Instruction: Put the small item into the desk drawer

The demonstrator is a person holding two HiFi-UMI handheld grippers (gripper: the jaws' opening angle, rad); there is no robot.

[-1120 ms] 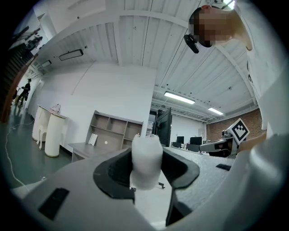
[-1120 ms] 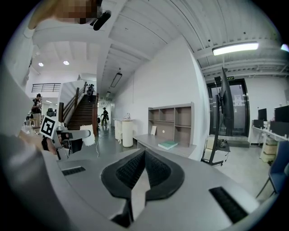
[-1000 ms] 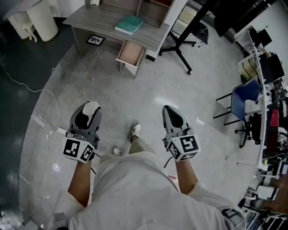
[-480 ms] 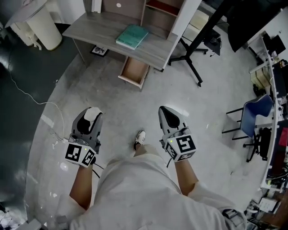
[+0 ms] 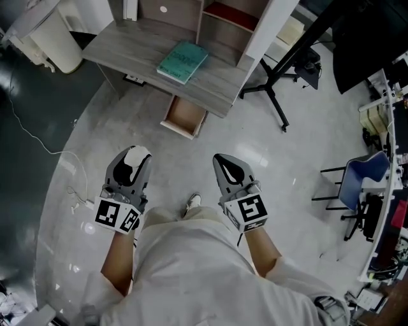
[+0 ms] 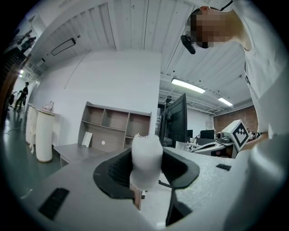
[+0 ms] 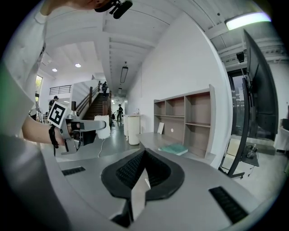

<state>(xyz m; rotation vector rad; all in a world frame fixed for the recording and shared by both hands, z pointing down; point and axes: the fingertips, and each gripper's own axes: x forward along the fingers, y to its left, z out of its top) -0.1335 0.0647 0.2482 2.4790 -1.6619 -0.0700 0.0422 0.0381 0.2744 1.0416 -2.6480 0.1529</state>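
Note:
My left gripper point(image 5: 134, 158) is shut on a small white item point(image 5: 136, 153), which sticks up between the dark pads point(image 6: 146, 159). My right gripper point(image 5: 225, 162) is held level with it, about a forearm's length to the right, shut with nothing in it point(image 7: 143, 173). Ahead on the floor stands a grey desk point(image 5: 150, 51) with its drawer point(image 5: 185, 117) pulled open and empty. A teal book point(image 5: 183, 61) lies on the desktop. Both grippers are well short of the drawer. The right gripper view also shows the left gripper with the white item point(image 7: 103, 127).
A shelf unit point(image 5: 213, 16) stands on the desk's back. A white cylindrical bin point(image 5: 56, 35) is at the far left, with a cable point(image 5: 38, 140) trailing over the floor. A black stand point(image 5: 275, 89) and a blue chair point(image 5: 357, 181) are at the right. My shoe point(image 5: 192, 202) shows between the grippers.
The desk and open drawer have drawn nearer and lower in the head view as the person walks toward them. Both grippers keep their hold and spacing.

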